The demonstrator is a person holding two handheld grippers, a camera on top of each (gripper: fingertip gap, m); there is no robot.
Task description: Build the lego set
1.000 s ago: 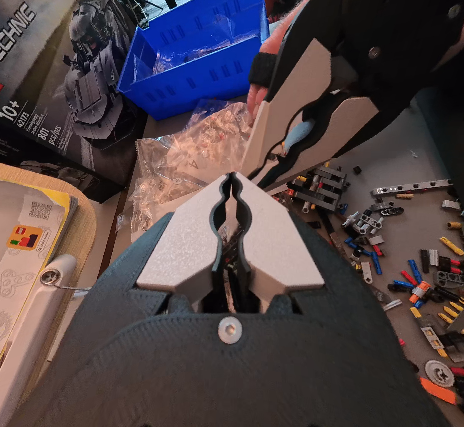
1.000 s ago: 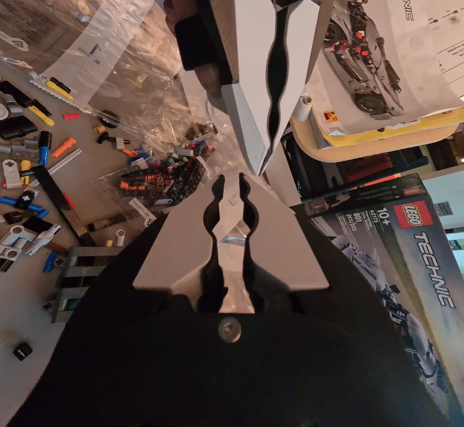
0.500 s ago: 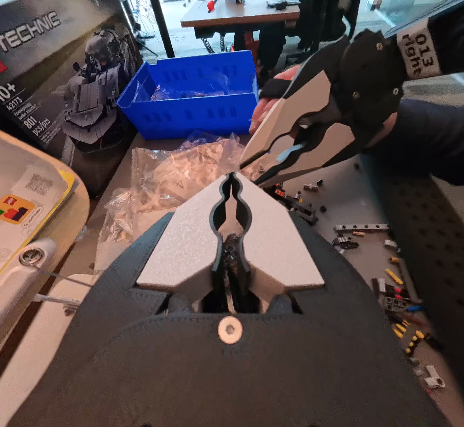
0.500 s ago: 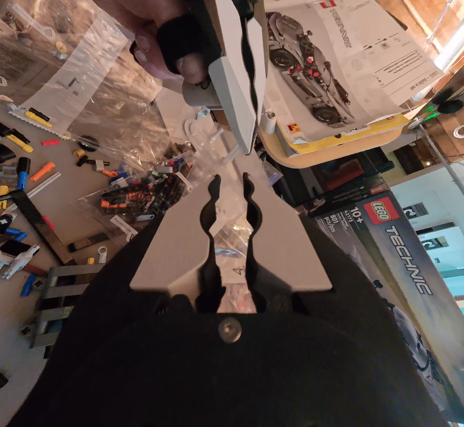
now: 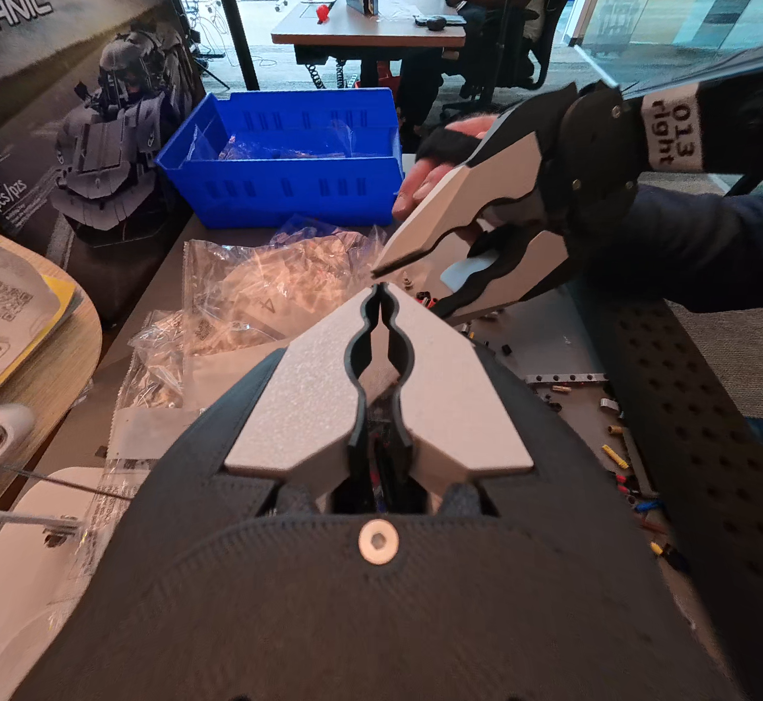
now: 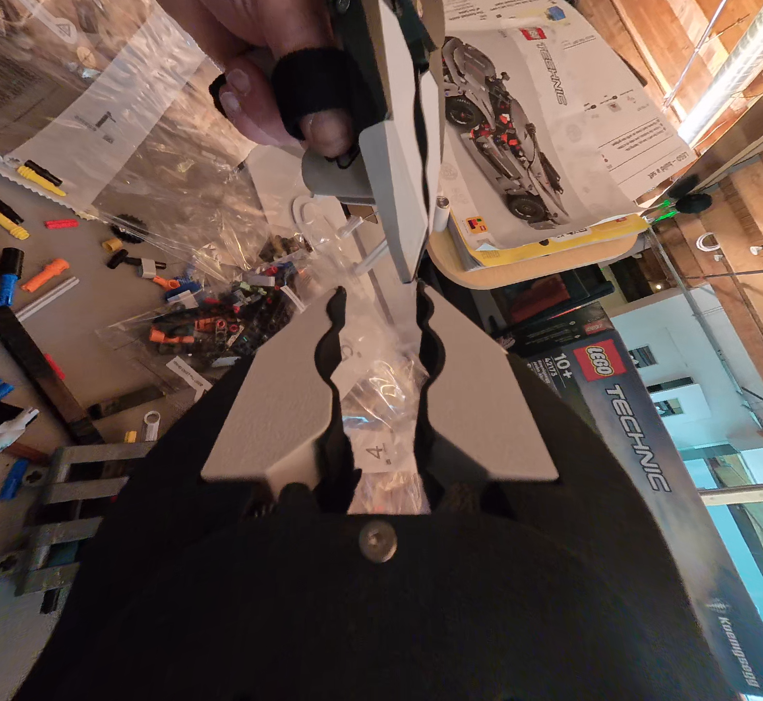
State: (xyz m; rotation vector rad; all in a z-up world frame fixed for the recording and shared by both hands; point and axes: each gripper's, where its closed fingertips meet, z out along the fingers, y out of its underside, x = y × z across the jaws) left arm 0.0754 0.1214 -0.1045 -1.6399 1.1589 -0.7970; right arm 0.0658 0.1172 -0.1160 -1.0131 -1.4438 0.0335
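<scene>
At the far left of the left wrist view we see a dark set box (image 5: 95, 111) standing upright beside a round wooden tray (image 5: 62, 355) that carries a booklet (image 5: 29, 310). Next comes a blue bin (image 5: 285, 169) with clear bags inside, and in front of it a heap of clear plastic bags (image 5: 256, 293) on the grey surface (image 5: 549, 343).

At centre our left tool (image 5: 379, 289) has its two fingers pressed together at the tips; whether a thin film of bag is pinched there we cannot tell. Just to its right our right tool (image 5: 406, 293) comes in from the side, held by a hand (image 5: 437, 169) with a black finger strap, its fingers parted and their tips close to those of the left tool. Farther right, small loose pieces (image 5: 611, 446) in yellow, red and blue lie along the surface edge.

In the right wrist view loose pieces (image 6: 45, 272) are scattered at left, with a grey frame assembly (image 6: 62, 516) near the lower edge. A clear bag of dark and orange parts (image 6: 214, 334) lies just left of the right tool (image 6: 380, 293), whose fingers stand apart over a numbered bag (image 6: 380, 425). Above it the left tool (image 6: 413, 268) points down, closed, in a hand (image 6: 247, 21). At right are the booklet (image 6: 536, 111) on its tray (image 6: 536, 264) and the box (image 6: 619, 413).
</scene>
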